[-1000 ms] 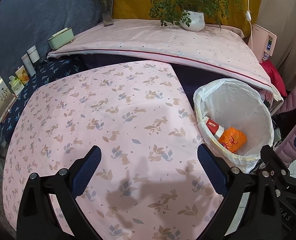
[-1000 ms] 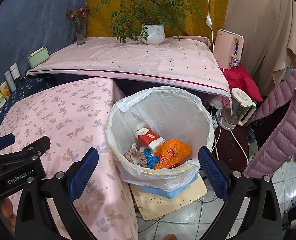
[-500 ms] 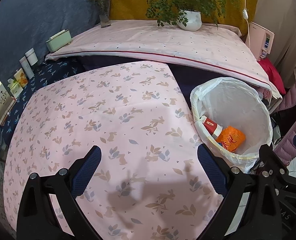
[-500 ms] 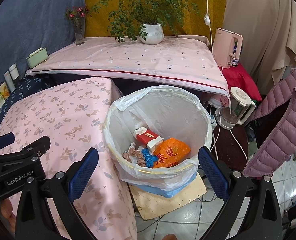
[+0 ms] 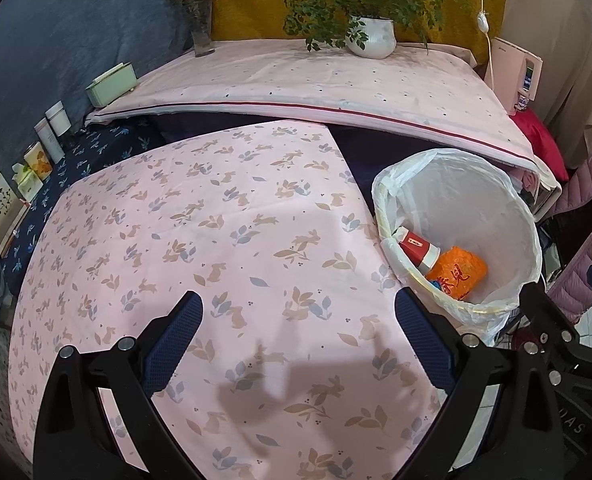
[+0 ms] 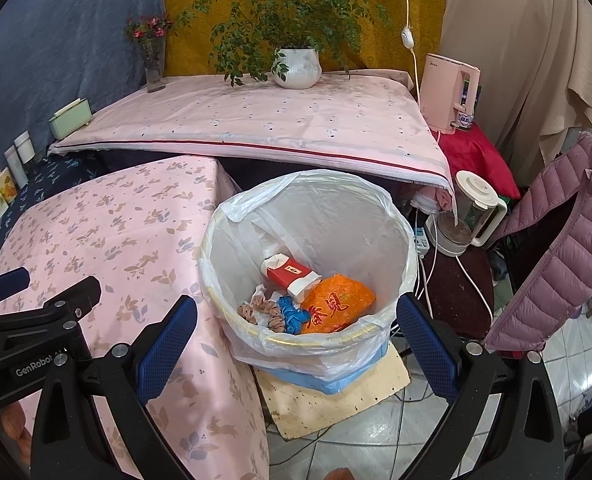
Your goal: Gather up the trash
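Your desk (image 5: 223, 216), rabbit-print cloth, sits just left of bin (image 6: 396, 240). Bin stands on floor, white liner over rim. Inside bin: orange bag (image 6: 338, 308), red-white carton (image 6: 291, 274), blue wad (image 6: 291, 316), brownish scrap, possibly wrapper. Your left gripper (image 5: 298, 330) above desk, spread wide, empty. Your right gripper (image 6: 296, 332) above bin, spread wide, empty.

Tablecloth (image 5: 215, 240) lies bare; trash bin (image 6: 376, 216) mouth gapes unobstructed.

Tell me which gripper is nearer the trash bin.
Right. The right gripper hangs open just above the trash bin; the left gripper hovers open over the floral tablecloth, beside it.
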`<state>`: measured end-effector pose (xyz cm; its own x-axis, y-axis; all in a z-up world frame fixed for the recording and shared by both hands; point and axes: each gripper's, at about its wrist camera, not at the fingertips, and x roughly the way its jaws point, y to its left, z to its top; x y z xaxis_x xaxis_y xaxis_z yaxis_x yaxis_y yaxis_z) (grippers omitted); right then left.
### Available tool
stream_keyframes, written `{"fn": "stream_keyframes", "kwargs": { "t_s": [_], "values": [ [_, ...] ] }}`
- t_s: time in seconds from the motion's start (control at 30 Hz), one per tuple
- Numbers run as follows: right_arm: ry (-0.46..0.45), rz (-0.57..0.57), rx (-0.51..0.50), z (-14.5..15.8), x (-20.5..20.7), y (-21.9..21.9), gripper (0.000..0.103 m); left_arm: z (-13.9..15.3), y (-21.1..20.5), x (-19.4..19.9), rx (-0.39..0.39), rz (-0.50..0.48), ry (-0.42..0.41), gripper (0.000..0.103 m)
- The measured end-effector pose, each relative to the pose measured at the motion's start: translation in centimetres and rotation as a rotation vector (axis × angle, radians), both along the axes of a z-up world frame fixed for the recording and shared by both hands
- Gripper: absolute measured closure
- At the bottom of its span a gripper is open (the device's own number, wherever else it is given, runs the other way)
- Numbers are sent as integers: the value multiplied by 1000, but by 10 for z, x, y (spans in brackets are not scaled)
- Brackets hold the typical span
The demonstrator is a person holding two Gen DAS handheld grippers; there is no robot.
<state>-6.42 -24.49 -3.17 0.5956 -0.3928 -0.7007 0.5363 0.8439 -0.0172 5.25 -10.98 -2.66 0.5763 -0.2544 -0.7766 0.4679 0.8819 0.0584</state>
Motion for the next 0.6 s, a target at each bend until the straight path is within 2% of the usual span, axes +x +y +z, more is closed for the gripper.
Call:
{"fn": "stream_keyframes", "kwargs": {
  "t_s": [0.6],
  "values": [
    [5, -10, 5, -3, -4, -2, 7, -4, -5, -3, 0, -37, -1, 11]
  ]
}}
